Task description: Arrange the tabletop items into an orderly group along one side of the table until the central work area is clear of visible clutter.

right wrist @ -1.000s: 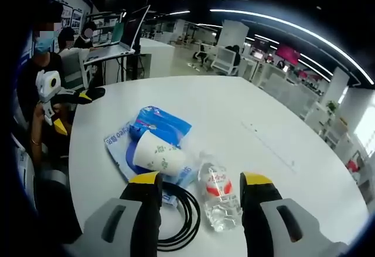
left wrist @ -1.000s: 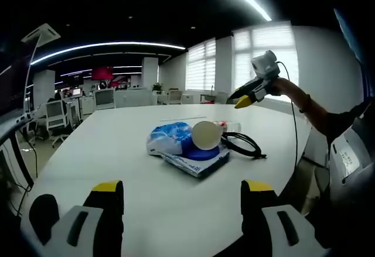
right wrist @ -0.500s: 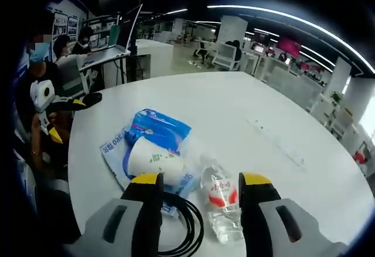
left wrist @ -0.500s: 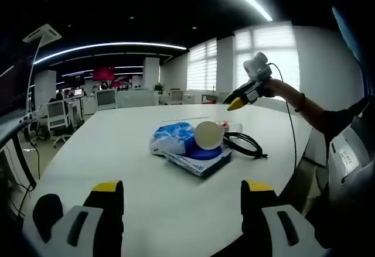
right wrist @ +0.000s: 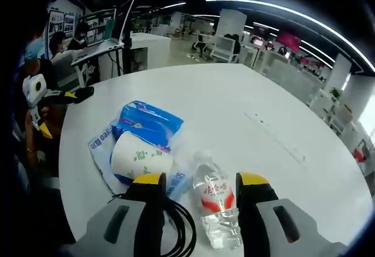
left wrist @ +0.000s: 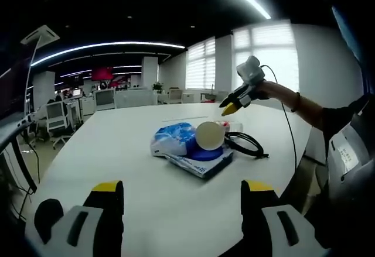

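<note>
On white table [right wrist: 281, 116], near one edge: paper cup [right wrist: 139, 156] lying atop blue packets [right wrist: 147, 123], water bottle [right wrist: 214, 201] and black cable [right wrist: 179, 233] alongside. Right gripper [right wrist: 198, 182] fingers apart above bottle; left gripper [left wrist: 181, 188] fingers apart, well back.

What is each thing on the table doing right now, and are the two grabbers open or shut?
Water bottle: lying down, cap on.
Paper cup: tipped over on the packets.
Blue packet: lying flat, sealed.
Black cable: coiled.
Left gripper: open, empty.
Right gripper: open, over the bottle.
</note>
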`<state>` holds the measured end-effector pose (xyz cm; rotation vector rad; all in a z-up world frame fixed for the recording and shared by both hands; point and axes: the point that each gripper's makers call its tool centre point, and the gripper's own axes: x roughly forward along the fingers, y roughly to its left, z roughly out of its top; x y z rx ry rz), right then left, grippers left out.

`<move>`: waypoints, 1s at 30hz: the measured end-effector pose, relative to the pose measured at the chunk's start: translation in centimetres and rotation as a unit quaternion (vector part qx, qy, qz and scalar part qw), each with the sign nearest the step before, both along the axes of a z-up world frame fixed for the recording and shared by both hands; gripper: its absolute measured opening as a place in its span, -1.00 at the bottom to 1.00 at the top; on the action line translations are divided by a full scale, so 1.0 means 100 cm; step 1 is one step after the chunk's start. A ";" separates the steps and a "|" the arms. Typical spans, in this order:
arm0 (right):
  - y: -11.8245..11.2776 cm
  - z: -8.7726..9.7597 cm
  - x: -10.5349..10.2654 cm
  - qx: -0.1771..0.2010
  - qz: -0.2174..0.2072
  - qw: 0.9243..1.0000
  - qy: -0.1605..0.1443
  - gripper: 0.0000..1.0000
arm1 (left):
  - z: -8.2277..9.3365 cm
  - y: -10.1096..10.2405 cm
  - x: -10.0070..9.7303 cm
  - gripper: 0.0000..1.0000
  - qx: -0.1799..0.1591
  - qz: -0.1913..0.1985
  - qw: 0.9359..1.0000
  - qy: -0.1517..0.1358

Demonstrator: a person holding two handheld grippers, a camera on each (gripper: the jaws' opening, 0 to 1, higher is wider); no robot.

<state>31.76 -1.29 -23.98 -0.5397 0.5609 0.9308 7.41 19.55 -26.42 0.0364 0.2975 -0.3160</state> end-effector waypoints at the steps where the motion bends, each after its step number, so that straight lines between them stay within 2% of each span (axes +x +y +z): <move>1: 0.001 -0.001 0.001 0.001 0.000 1.000 -0.001 -0.10 | 0.000 -0.001 0.000 0.63 0.000 -0.001 1.000 0.000; 18: 0.033 -0.025 0.026 0.009 -0.006 0.999 0.032 -0.12 | 0.001 -0.002 0.006 0.63 0.003 -0.005 1.000 0.003; 30: 0.043 -0.041 0.036 -0.016 -0.010 0.999 0.038 -0.14 | -0.001 0.002 0.004 0.63 0.005 -0.002 1.000 0.007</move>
